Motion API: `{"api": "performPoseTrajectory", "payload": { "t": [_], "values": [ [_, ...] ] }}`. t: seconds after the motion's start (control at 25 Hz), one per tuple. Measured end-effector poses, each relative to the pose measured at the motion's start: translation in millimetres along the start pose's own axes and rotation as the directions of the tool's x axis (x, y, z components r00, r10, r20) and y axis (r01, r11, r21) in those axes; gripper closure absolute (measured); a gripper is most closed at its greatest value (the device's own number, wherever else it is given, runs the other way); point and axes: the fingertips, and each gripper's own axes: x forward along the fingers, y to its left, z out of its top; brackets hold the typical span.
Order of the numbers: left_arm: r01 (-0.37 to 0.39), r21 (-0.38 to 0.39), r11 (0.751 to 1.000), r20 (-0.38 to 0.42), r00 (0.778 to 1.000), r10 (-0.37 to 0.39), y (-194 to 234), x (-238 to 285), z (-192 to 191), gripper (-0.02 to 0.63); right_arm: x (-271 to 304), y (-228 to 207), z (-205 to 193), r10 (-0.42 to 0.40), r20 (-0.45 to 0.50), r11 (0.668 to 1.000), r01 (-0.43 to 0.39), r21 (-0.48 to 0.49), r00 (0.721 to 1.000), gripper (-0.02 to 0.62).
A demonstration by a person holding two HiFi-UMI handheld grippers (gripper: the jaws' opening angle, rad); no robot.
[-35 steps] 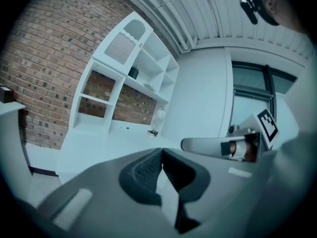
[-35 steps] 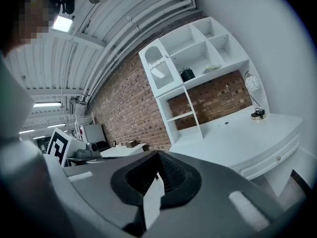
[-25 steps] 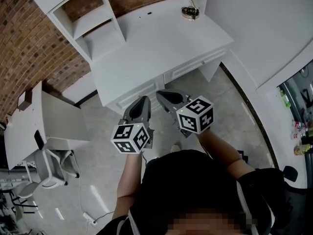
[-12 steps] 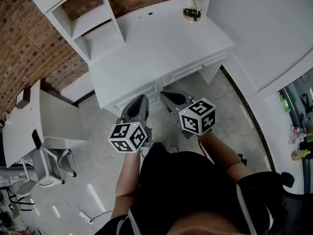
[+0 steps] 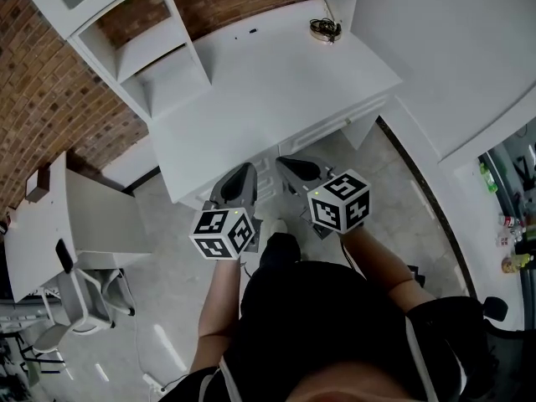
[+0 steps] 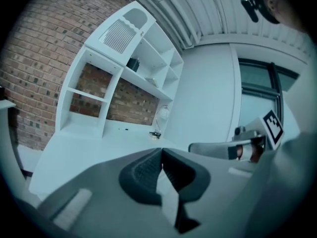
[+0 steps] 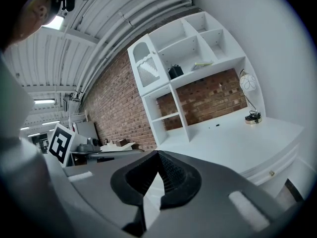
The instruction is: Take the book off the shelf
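The left gripper and the right gripper are held side by side in front of the person, just off the front edge of a white desk, both pointing toward it. Neither touches the desk. In the left gripper view the fingers are pressed together with nothing between them. In the right gripper view the fingers are likewise together and empty.

A white shelf unit stands along the desk's back left edge, against a brick wall. The book, a thin pale thing lying flat, sits on the long shelf that spans the top of the brick-backed opening, under the two small top compartments. It is too small to make out further. A small dark thing stands on the same shelf to the book's left, apart from it. Both are well apart from the grippers.

A lamp with a round pale shade stands at the desk's back right corner, its base on the top. The rest of the desk top is bare apart from a small dark speck near the back edge
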Motion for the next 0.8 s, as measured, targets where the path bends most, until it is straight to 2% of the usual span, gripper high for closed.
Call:
{"api": "performPoseTrajectory", "payload": {
  "t": [0.24, 0.52, 0.8],
  "values": [
    [0.050, 0.040, 0.998, -0.001, 0.999, -0.050, 2.1, 34.5, 18.0, 0.600, 20.0, -25.0, 19.6, -0.021, 0.011, 1.000, 0.021, -0.005, 1.000, 0.597],
    [0.059, 0.044, 0.997, -0.019, 0.998, -0.058, 20.1, 65.5, 27.0, 0.600, 40.9, -51.3, 30.9, -0.041, 0.008, 0.999, 0.041, 0.005, 0.999, 0.597],
    [0.099, 0.043, 0.994, -0.022, 0.995, -0.098, 29.3, 92.8, 42.5, 0.600, 61.4, -70.8, 46.9, -0.056, 0.010, 0.998, 0.056, 0.005, 0.998, 0.597]
  ]
}}
